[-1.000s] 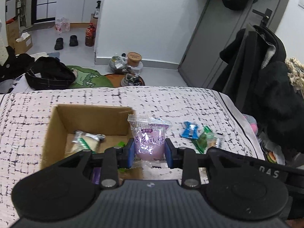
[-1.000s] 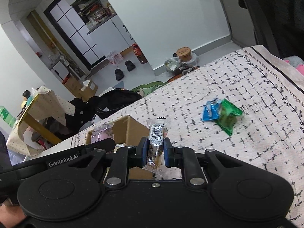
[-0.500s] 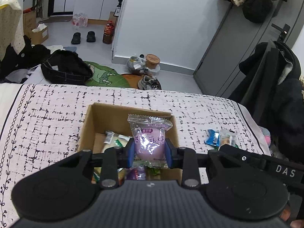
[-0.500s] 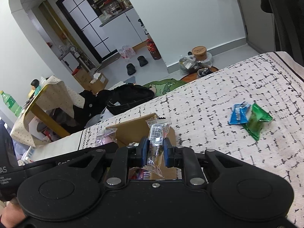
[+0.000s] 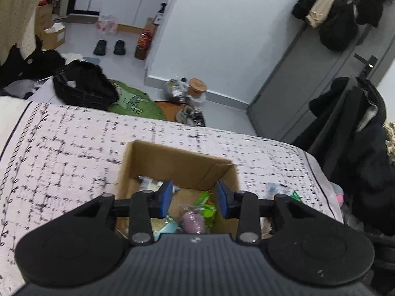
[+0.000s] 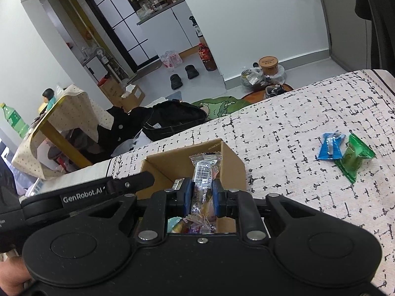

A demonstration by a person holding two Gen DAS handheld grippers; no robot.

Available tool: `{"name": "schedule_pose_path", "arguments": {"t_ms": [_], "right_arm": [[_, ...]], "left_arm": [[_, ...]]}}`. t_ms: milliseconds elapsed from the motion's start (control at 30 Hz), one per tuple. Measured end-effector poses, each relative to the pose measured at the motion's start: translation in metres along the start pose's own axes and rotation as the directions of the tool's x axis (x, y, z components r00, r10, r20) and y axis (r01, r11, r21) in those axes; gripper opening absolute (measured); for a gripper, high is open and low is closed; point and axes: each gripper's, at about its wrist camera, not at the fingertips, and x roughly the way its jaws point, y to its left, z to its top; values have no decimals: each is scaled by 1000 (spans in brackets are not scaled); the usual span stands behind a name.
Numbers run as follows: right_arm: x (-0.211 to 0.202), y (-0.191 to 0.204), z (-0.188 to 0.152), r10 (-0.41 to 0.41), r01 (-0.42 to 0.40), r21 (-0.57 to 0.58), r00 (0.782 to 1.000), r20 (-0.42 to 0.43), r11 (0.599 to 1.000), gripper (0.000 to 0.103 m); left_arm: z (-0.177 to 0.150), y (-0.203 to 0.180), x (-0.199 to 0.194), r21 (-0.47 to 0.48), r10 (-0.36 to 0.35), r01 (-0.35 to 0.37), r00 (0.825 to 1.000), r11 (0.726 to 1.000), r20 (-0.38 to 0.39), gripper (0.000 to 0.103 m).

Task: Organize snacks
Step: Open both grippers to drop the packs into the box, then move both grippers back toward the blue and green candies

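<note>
Over the open brown cardboard box (image 5: 172,165), the left gripper (image 5: 193,197) has its fingers spreading with nothing between them; a pink snack packet (image 5: 193,220) lies inside. The right gripper (image 6: 201,194) pinches a clear-wrapped snack bar (image 6: 203,180) above the box, and 2 packets, blue (image 6: 329,146) and green (image 6: 355,155), lie on the patterned bed cover (image 6: 296,123).

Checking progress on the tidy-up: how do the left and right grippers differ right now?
The left gripper is opening with nothing between its pads; the pink packet lies below in the box. The right gripper is shut on a clear snack packet. Both hover over the box.
</note>
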Motion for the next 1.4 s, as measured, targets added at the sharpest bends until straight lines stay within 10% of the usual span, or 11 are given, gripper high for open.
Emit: {"name": "schedule_pose_path", "arguments": {"t_ms": [267,1400], "right_arm": [[15,18,8,15,-15,-29,1000,13,999,19],[-45,-45,-18,-72,70,55,997,32,996,79]], "left_arm": [[-2,21,-11,-19,47,-47,999,999,6,50],[-23,-22,-17,56,33,-31,999,998,-41,84]]}}
